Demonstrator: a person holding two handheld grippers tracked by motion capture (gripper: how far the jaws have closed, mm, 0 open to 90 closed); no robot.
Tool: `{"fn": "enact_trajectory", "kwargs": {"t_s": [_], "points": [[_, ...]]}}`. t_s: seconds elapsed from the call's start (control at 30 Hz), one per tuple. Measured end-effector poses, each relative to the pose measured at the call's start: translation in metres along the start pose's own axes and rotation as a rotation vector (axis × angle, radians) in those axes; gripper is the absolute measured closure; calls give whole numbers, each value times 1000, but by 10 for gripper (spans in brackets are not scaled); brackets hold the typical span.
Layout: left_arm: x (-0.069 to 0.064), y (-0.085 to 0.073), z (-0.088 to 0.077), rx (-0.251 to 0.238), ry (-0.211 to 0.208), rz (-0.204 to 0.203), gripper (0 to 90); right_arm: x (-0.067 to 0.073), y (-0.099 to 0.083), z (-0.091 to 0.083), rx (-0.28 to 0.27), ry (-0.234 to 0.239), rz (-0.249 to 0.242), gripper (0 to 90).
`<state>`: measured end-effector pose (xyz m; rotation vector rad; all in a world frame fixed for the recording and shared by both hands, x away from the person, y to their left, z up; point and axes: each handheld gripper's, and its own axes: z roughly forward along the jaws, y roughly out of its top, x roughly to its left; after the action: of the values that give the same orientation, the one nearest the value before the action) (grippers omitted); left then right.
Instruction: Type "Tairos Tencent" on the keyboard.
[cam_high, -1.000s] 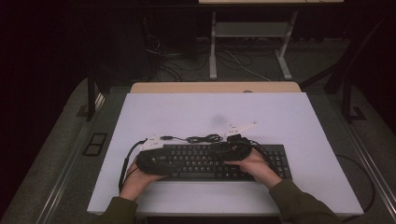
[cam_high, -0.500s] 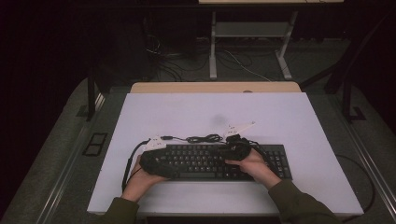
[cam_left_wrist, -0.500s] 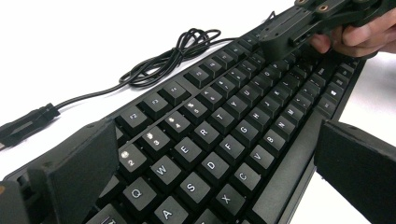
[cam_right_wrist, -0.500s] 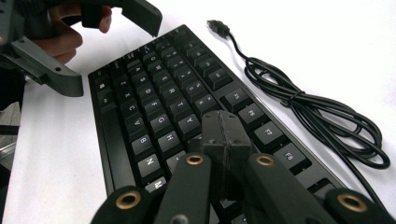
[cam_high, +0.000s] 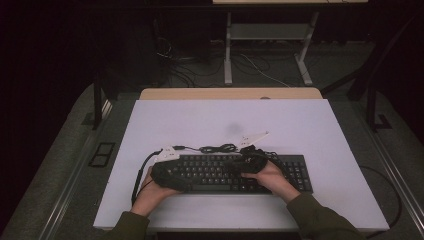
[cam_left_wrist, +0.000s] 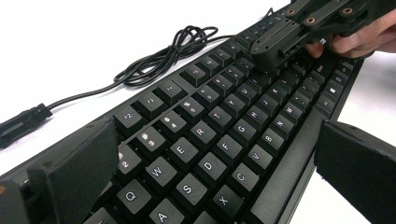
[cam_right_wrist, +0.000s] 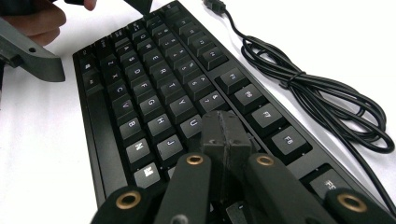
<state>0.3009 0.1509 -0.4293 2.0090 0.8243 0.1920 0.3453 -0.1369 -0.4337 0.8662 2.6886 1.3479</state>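
A: Where's the keyboard (cam_high: 220, 172)?
B: Flat on the white table (cam_high: 300, 120), near its front edge, cable (cam_right_wrist: 317, 88) coiled behind it.
A: And the claws?
B: Left claw (cam_left_wrist: 219, 154) spread wide across the keyboard's left end. Right claw (cam_right_wrist: 225, 135) pinched together, tips down on the keys.

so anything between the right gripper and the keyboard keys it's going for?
Nothing visible. The right gripper, jaws shut, sits directly over the keyboard around the I/K keys, tip at key level. The coiled cable lies behind the keyboard, and the open left gripper straddles the far end.
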Motion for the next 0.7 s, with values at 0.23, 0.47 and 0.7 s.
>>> {"fn": "enact_trajectory", "kwargs": {"t_s": [0.23,0.47,0.7], "points": [[0,0,0,0,1,2,0,2,0,5,17,2,-11,895],[-1,0,0,0,0,2,0,4,-1,7,29,-1,-20,895],[0,0,0,2,0,3,0,6,-1,9,42,-7,-33,896]]}}
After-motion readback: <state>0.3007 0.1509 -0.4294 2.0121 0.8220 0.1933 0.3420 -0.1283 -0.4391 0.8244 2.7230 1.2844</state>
